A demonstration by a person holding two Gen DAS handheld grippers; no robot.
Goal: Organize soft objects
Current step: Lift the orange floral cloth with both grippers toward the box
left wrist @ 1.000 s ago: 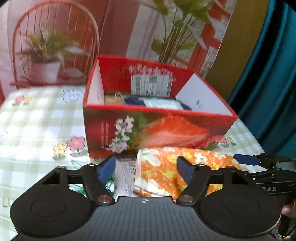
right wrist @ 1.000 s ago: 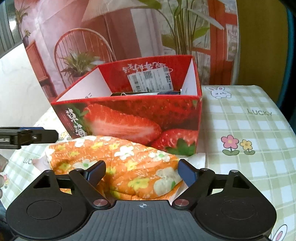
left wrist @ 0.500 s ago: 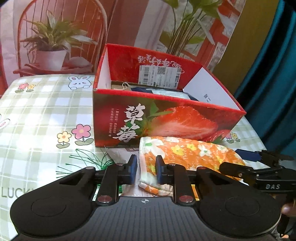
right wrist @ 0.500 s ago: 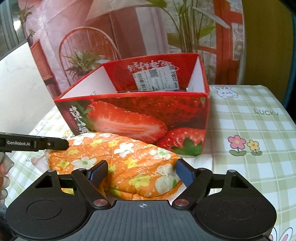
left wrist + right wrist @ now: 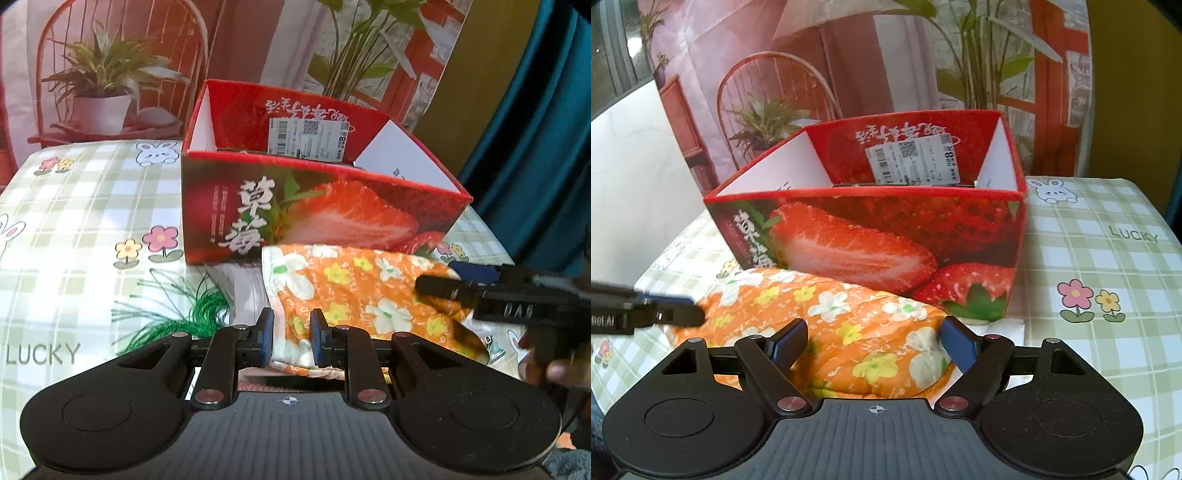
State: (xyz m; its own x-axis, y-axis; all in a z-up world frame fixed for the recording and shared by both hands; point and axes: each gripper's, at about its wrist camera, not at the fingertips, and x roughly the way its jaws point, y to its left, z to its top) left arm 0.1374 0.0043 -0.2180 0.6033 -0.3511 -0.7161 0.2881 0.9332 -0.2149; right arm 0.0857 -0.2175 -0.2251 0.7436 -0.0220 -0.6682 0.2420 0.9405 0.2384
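Left wrist view: left tongs (image 5: 291, 341) clamped on near corner of orange floral cloth bundle (image 5: 354, 291), puffy, white and yellow flowers, lying on checked surface (image 5: 74, 221) just ahead, against strawberry box (image 5: 314, 214). Right wrist view: right tongs (image 5: 875, 341) spread apart, blue pads either side of the bundle's (image 5: 857, 325) other end, contact unclear.

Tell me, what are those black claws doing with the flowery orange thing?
A person is tidying soft things. The left hand-held gripper is shut on one end of the cloth, which lies on the table in front of the strawberry box. The right hand-held gripper is open around the other end, not yet closed. The cloth is not in the box yet.
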